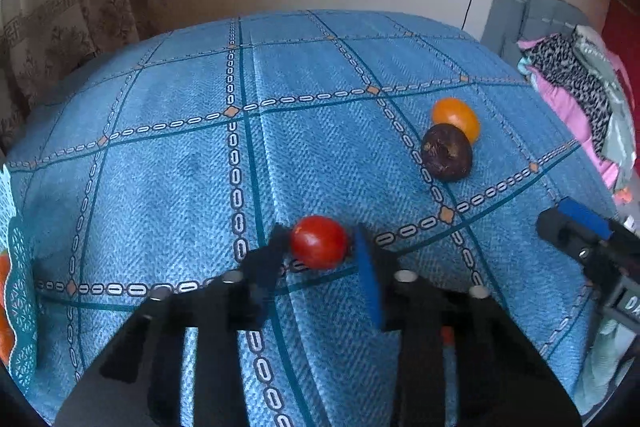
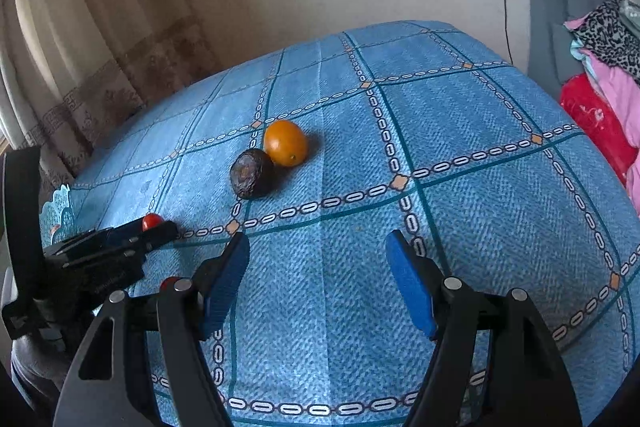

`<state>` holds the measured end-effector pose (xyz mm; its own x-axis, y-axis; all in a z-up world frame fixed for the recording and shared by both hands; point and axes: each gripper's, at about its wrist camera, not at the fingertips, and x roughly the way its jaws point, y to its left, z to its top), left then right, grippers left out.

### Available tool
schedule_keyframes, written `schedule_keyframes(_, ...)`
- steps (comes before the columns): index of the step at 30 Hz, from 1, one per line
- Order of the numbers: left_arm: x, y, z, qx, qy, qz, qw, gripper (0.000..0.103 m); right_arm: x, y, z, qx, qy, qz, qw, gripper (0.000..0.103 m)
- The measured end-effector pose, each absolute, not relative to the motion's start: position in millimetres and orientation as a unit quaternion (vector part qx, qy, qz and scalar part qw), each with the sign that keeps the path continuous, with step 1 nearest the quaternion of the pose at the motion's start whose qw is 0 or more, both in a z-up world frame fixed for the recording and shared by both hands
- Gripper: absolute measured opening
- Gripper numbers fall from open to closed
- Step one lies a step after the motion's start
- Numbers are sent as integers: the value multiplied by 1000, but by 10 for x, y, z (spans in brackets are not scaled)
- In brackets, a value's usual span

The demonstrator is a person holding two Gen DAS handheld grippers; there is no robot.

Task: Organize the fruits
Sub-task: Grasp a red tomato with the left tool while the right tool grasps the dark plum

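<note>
The left gripper (image 1: 320,247) is clenched on a small red tomato (image 1: 319,241), one finger on each side of it, just above the blue checked tablecloth (image 1: 168,187). In the right wrist view the same tomato (image 2: 151,221) peeks out beyond the left gripper's black body, low at the left. The right gripper (image 2: 318,259) hangs over bare cloth, released, its blue pads (image 2: 408,283) wide apart with nothing between them.

Farther back on the cloth lie a dark wrinkled fruit (image 1: 447,151) and, touching it on the far side, an orange fruit (image 1: 456,118). At the left edge of the left wrist view a teal lace-edged tray or basket (image 1: 20,267) shows, with something orange in it.

The step in hand looks like carrying the tomato to its place. If that tray is the goal, the next move calls for a swing left, keeping the grip light so the soft tomato is not crushed, then opening low over it. The other two fruits are not yet sorted.
</note>
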<state>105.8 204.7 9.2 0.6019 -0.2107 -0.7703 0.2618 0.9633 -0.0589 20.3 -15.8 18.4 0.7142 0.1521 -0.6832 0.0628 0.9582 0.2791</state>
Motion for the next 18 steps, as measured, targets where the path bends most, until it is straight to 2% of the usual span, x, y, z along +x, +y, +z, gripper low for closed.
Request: schedule_keyframes(18,814,2361,310,8,394,-80,916,29,748,260,358,136,400,45,905,71)
